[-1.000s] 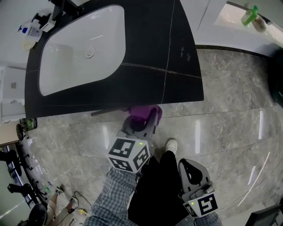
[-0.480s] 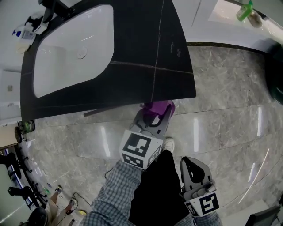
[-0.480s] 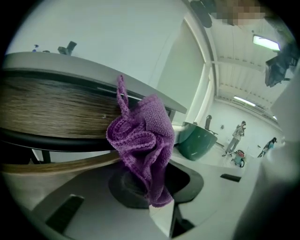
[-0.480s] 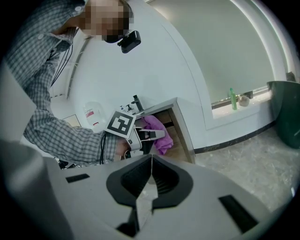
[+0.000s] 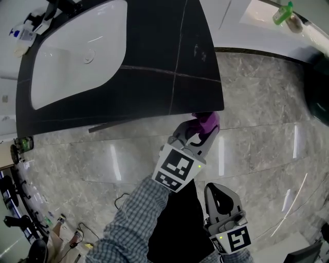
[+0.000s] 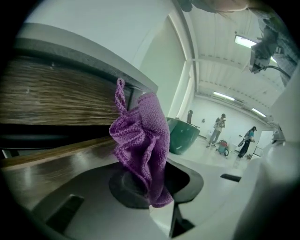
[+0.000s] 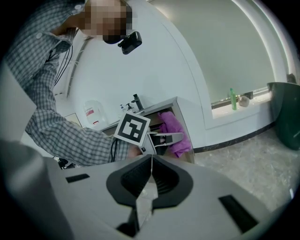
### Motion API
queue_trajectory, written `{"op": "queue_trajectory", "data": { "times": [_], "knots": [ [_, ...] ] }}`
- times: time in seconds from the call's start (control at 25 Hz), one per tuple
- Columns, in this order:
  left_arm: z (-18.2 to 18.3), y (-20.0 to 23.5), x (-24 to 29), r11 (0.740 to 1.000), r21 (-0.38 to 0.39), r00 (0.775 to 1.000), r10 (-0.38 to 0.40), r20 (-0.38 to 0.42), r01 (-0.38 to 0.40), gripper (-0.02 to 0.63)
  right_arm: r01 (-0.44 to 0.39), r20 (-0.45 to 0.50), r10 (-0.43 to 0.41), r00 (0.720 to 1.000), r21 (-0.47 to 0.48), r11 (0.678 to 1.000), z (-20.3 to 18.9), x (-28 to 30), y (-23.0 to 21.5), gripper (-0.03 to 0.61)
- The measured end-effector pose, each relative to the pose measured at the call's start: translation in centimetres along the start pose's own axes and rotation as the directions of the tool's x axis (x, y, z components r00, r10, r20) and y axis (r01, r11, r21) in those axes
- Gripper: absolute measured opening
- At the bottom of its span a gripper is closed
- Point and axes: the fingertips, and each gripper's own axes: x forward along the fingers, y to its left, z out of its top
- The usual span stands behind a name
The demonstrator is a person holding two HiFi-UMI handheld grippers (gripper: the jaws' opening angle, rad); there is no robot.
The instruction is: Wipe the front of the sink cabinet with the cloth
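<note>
A purple cloth (image 5: 204, 122) is clamped in my left gripper (image 5: 198, 132), which is shut on it just under the right front corner of the black sink counter (image 5: 169, 61). In the left gripper view the cloth (image 6: 143, 145) bunches up against the wood-grain cabinet front (image 6: 51, 101) below the counter edge. My right gripper (image 5: 222, 203) hangs low beside the person's leg, shut and holding nothing. From the right gripper view (image 7: 151, 161) I see the left gripper (image 7: 164, 139) and the cloth (image 7: 174, 129) at the cabinet.
A white basin (image 5: 77, 56) is set in the counter. Glossy marble floor (image 5: 257, 128) spreads to the right. A green bottle (image 5: 281, 13) stands on a white ledge at top right. A dark green bin (image 6: 185, 133) sits past the cabinet's end. People stand far off (image 6: 218, 129).
My left gripper has carried the cloth to the right along the cabinet front, from near the middle to the right corner. The right gripper has stayed put.
</note>
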Motion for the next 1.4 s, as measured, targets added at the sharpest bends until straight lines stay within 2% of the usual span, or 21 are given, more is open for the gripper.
{"op": "queue_trajectory", "data": {
  "times": [0.12, 0.48, 0.8, 1.08, 1.4],
  "knots": [
    [-1.1, 0.9, 0.4, 0.999, 0.036, 0.999, 0.021, -0.030, -0.020, 0.071, 0.005, -0.009, -0.005, 1.000, 0.010, 1.000, -0.6, -0.1, 0.0, 0.018],
    [-2.6, 6.2, -3.1, 0.983, -0.004, 0.983, 0.182, -0.027, -0.182, 0.071, -0.004, -0.016, 0.004, 1.000, 0.022, 1.000, -1.3, 0.6, 0.4, 0.018],
    [-3.9, 8.8, -6.5, 0.967, -0.023, 0.966, 0.254, -0.034, -0.255, 0.071, -0.045, -0.025, 0.045, 0.999, 0.000, 0.999, -1.1, 1.9, 2.0, 0.018],
    [-5.9, 11.1, -10.3, 0.944, -0.050, 0.945, 0.324, -0.041, -0.326, 0.071, -0.074, -0.048, 0.073, 0.996, -0.019, 0.997, -1.7, 2.8, 3.3, 0.018],
    [-8.1, 14.0, -15.2, 0.908, -0.070, 0.911, 0.409, -0.058, -0.413, 0.071, -0.149, -0.081, 0.144, 0.986, -0.056, 0.987, -2.1, 4.7, 6.1, 0.018]
  ]
}}
